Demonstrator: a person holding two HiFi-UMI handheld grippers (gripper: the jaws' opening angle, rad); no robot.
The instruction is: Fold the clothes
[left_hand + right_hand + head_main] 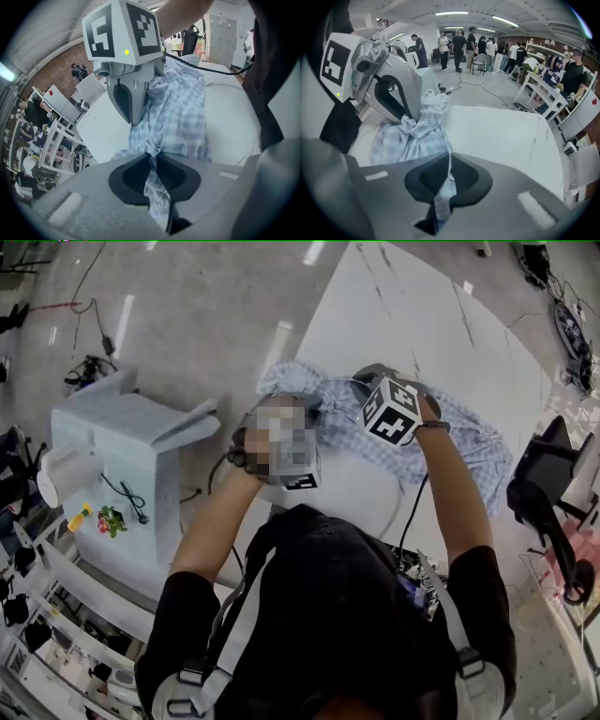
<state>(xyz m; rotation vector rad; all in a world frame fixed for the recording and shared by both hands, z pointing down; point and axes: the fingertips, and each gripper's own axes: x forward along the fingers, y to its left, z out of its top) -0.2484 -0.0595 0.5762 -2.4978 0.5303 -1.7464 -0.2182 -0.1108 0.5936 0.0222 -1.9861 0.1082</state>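
Pale blue and white checked, the shirt [469, 442] is spread crumpled across the white counter [450, 324], from the centre to the right of the head view. One fold at its left end is pinched by the left gripper [153, 158]. The fingers [131, 176] are pressed almost together on the cloth, which is seen running down through the narrow gap. A second fold is held by the right gripper [449, 161], whose fingers [473, 178] are closed tight on a thin strip of the same shirt. Both grippers are held side by side and pointed steeply down at the bunched end of the garment.

At the left of the head view, a white carton [141, 442] with raised flaps is seen on the floor. A black cable [129, 498] and a small red-and-green object [111, 519] are seen on its white surface. Whether they lie inside it or on a lid cannot be told.
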